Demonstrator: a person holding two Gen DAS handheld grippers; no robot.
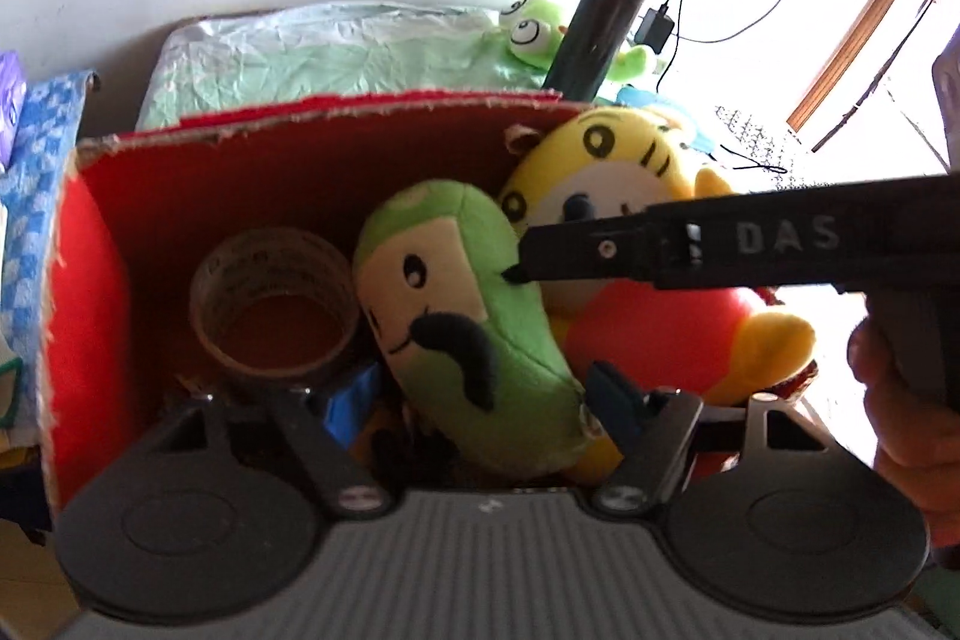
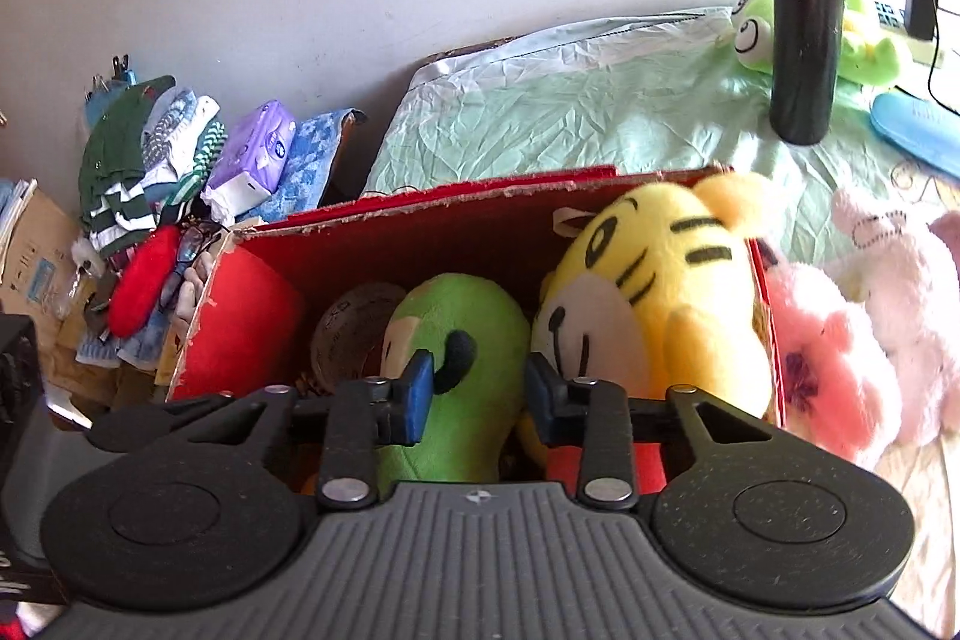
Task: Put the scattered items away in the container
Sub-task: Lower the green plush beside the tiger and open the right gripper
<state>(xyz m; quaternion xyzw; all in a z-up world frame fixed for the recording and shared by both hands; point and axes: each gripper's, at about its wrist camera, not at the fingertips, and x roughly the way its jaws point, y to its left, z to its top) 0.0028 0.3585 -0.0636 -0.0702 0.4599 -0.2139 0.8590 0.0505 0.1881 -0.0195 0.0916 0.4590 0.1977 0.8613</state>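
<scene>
- Sitting upright in a red cardboard box (image 1: 150, 196) with torn, ragged rims is a green plush toy (image 1: 456, 316), bean-shaped and soft, with a cream face and a black felt moustache.
- To its right in the box leans a fuzzy yellow tiger plush (image 1: 636, 232) with black stripes and a red body.
- To its left stands a brown roll of tape (image 1: 273, 298), its printing too blurred to read.
- The left gripper (image 1: 474, 400) has its blue-padded jaws spread wide on either side of the green toy.
- The right gripper (image 2: 477, 388) has its jaws parted around the same toy; whether they press it, I cannot tell.
- Its black body reads "DAS".
- Beyond the box, a smooth black cylindrical flask (image 2: 804, 22) stands on crinkled pale-green sheeting (image 2: 570, 112), in front of a green frog plush (image 2: 753, 34).
- Fluffy pink plush toys (image 2: 852, 340) lie right of the box.
</scene>
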